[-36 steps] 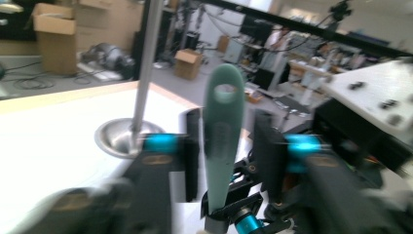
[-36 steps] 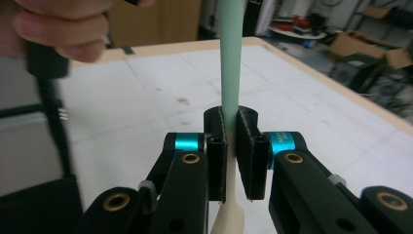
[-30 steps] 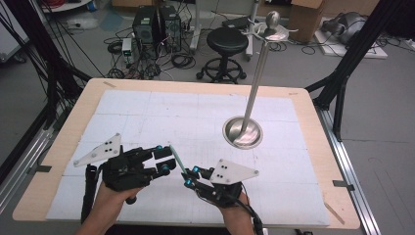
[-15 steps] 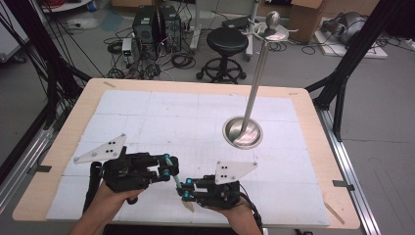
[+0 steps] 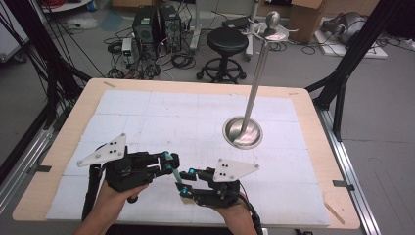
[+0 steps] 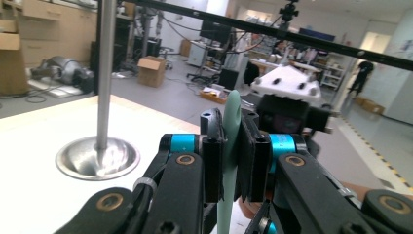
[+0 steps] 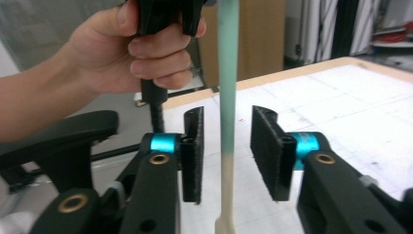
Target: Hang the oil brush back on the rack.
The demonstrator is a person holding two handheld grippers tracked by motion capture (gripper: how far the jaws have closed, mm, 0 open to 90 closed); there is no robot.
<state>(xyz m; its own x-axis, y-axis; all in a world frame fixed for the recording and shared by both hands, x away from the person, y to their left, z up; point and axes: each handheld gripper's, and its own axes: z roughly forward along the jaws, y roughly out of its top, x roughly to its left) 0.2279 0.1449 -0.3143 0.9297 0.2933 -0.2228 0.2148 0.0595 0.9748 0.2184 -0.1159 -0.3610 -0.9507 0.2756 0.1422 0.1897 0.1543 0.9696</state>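
A slim utensil (image 5: 177, 180) with a pale green handle and a light wooden end hangs near the table's front edge. My left gripper (image 5: 170, 163) is shut on its handle; in the left gripper view the green handle (image 6: 229, 126) is pinched between the pads of the left gripper (image 6: 229, 161). My right gripper (image 5: 187, 177) stands open just to the right. In the right gripper view the utensil (image 7: 227, 73) hangs straight down between the spread jaws of the right gripper (image 7: 228, 117), touching neither pad.
A tall metal stand (image 5: 243, 132) with a round base and hooks on top rises at the table's right middle, its base (image 6: 97, 158) also in the left gripper view. White gridded paper (image 5: 195, 112) covers the wooden table. A stool and cables lie beyond the far edge.
The two grippers have drawn closer together near the front edge. The right gripper's open jaws have come around the utensil that the left gripper holds.
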